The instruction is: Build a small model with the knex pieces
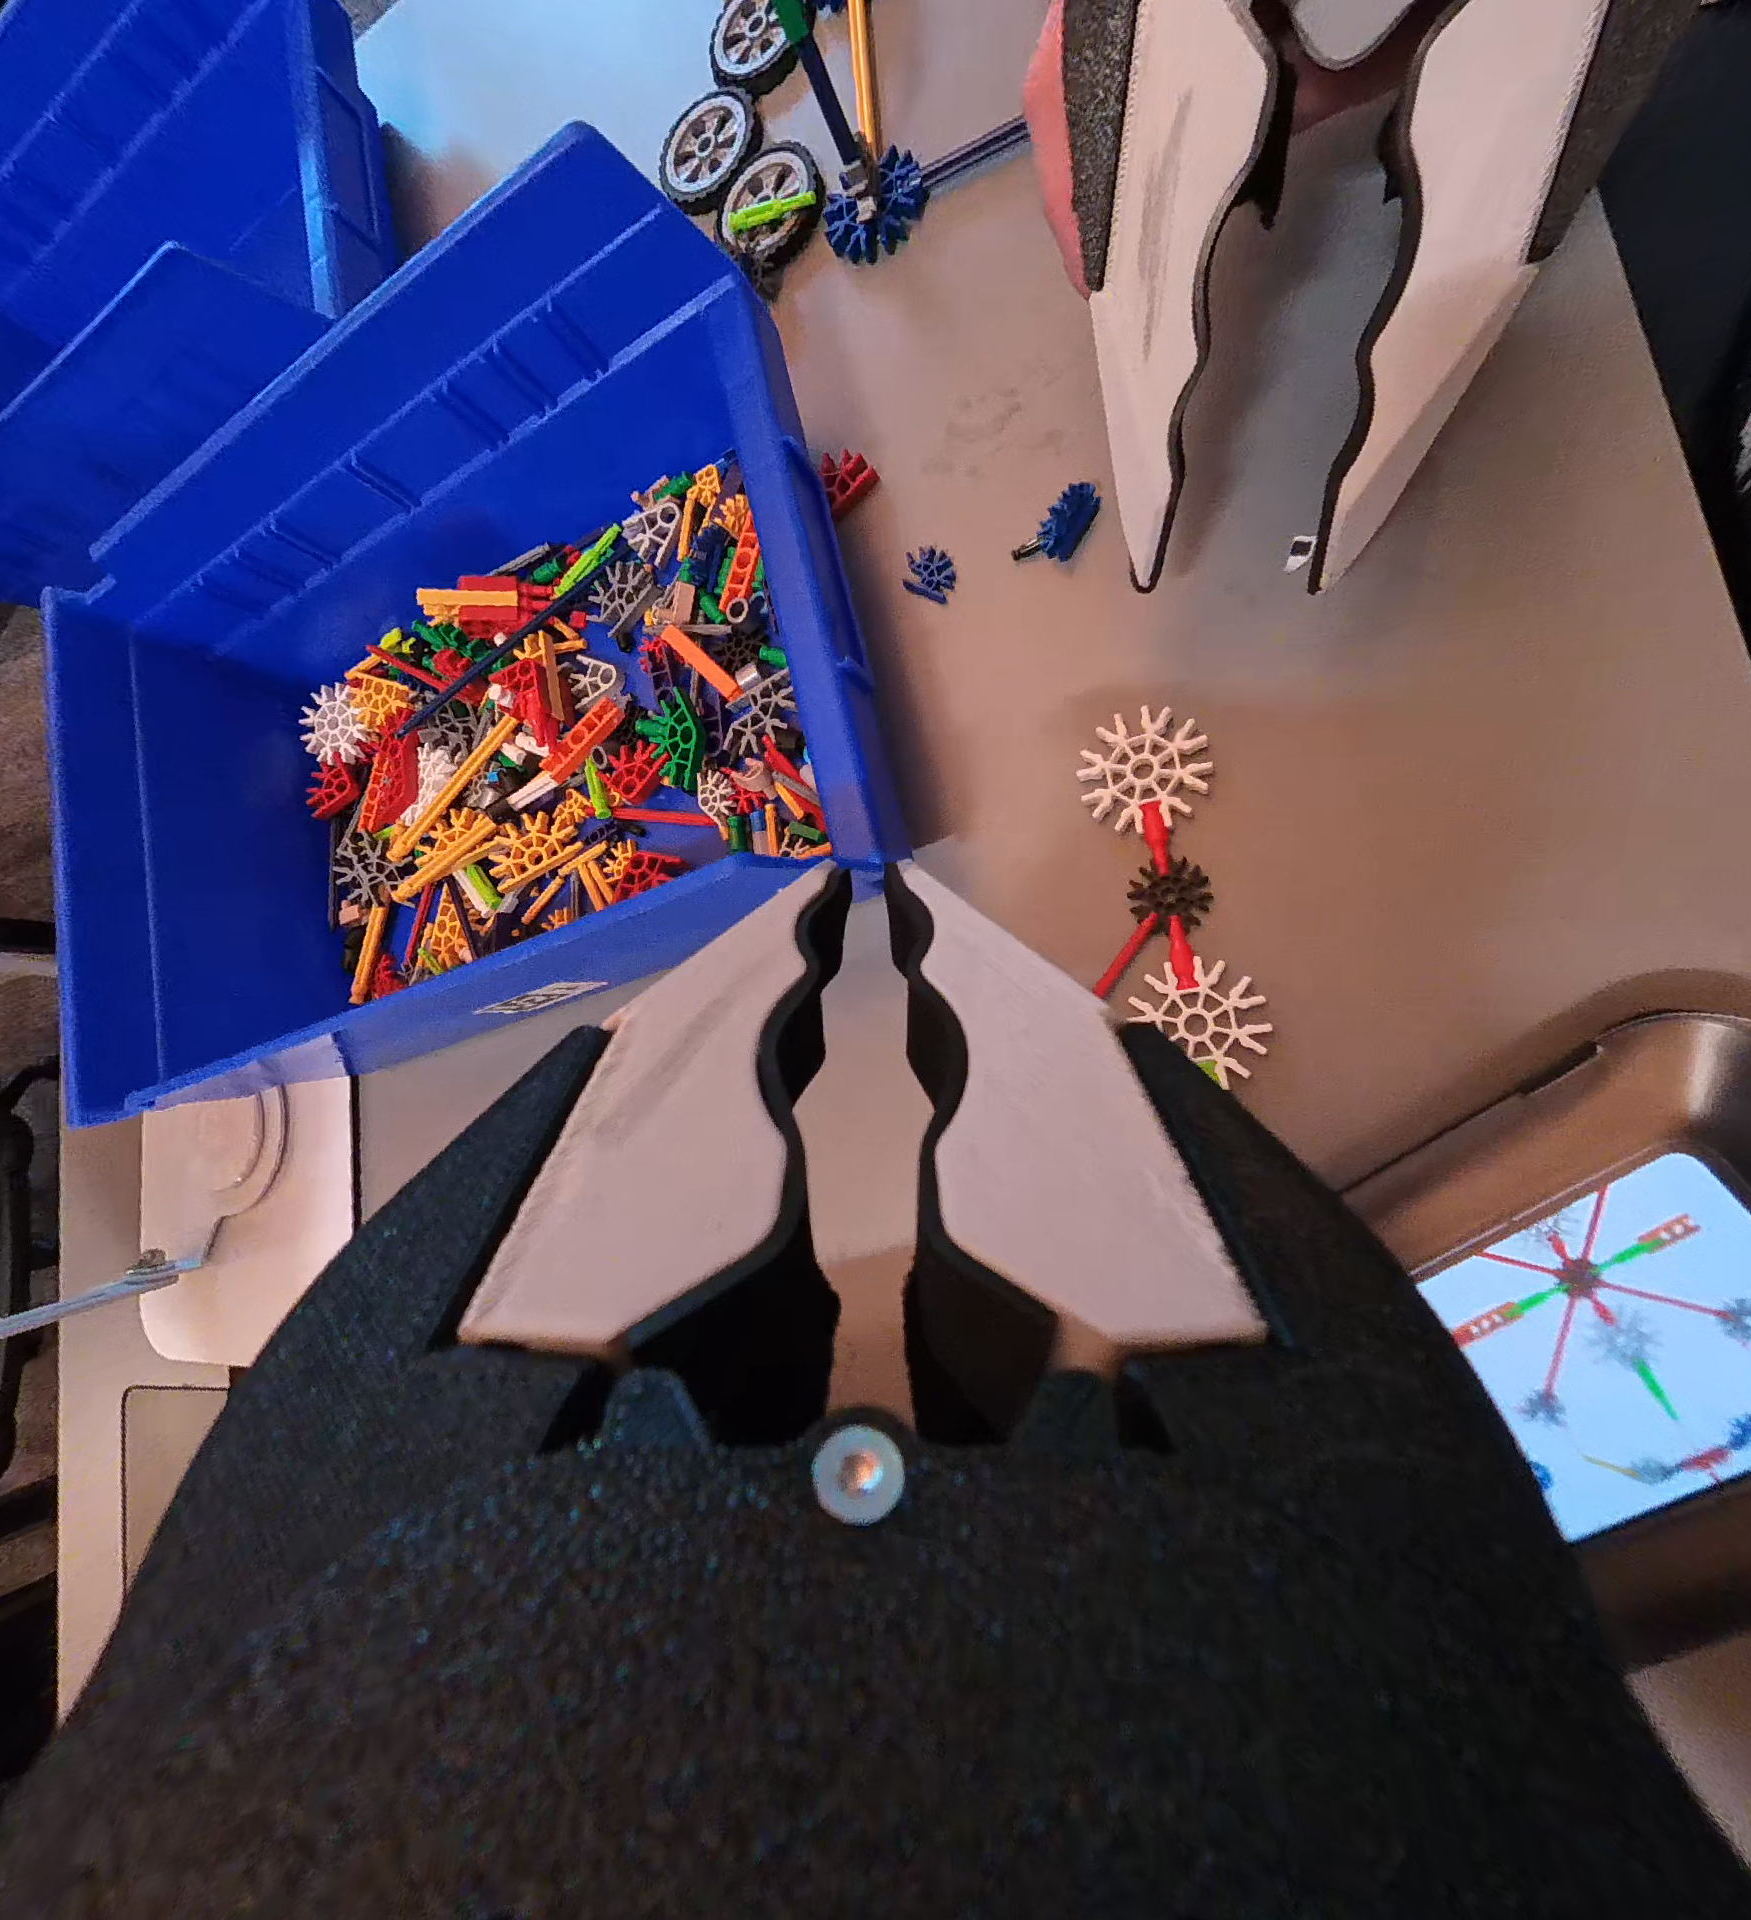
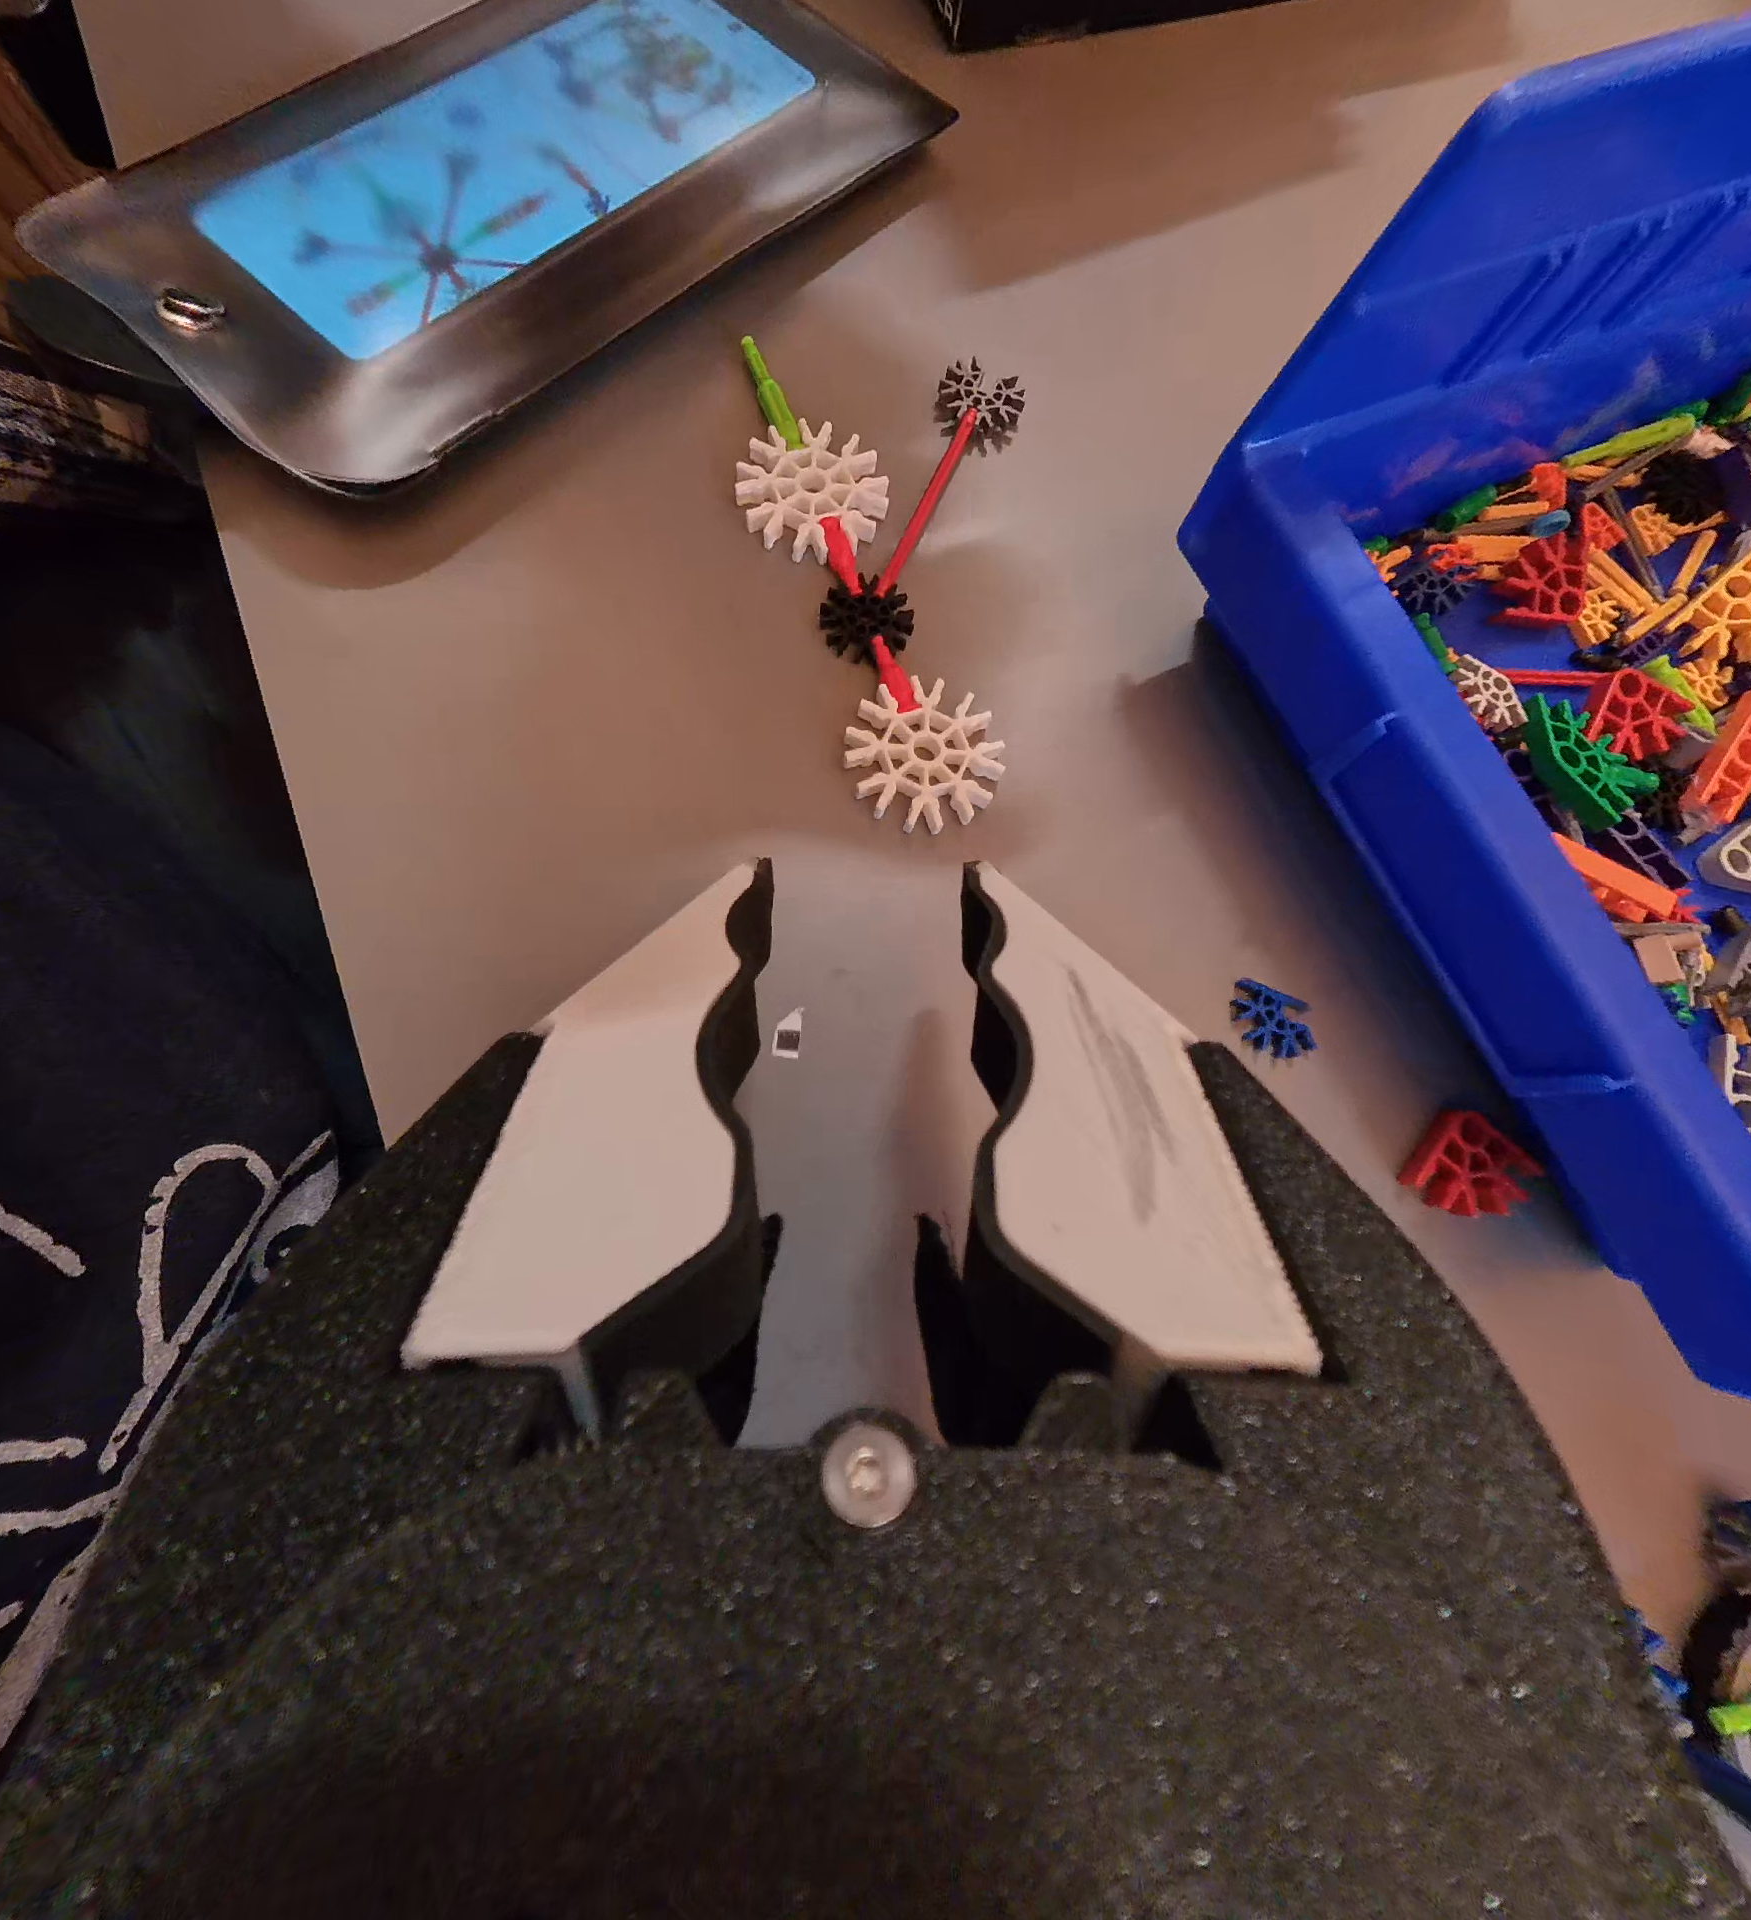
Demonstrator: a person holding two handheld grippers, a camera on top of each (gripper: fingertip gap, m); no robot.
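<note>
A small build lies flat on the beige table: two white snowflake connectors (image 2: 923, 753) (image 2: 811, 488), a black connector (image 2: 866, 620) between them, short red rods, a long red rod to a grey connector (image 2: 980, 400), and a green rod. It also shows in the left wrist view (image 1: 1167, 894). My right gripper (image 2: 866, 868) is open and empty, its tips just short of the nearer white connector. My left gripper (image 1: 863, 878) holds nothing. Its jaws stand a narrow gap apart, by the near corner of the blue bin (image 1: 850, 644). The right gripper (image 1: 1229, 582) also shows there, open.
The blue bin (image 2: 1370, 790) holds many mixed coloured pieces. A second blue bin (image 1: 123, 260) stands behind it. A screen in a dark case (image 2: 497, 187) shows a diagram. Loose blue (image 2: 1271, 1018) and red (image 2: 1468, 1162) connectors lie beside the bin. A wheeled model (image 1: 757, 166) stands farther off. My right fingertips sit around 12 centimeters from my left ones. The black connector (image 2: 866, 620) sits 8 centimeters or so from the ends of my right fingers. The left camera catches it too, in the left wrist view (image 1: 1168, 890).
</note>
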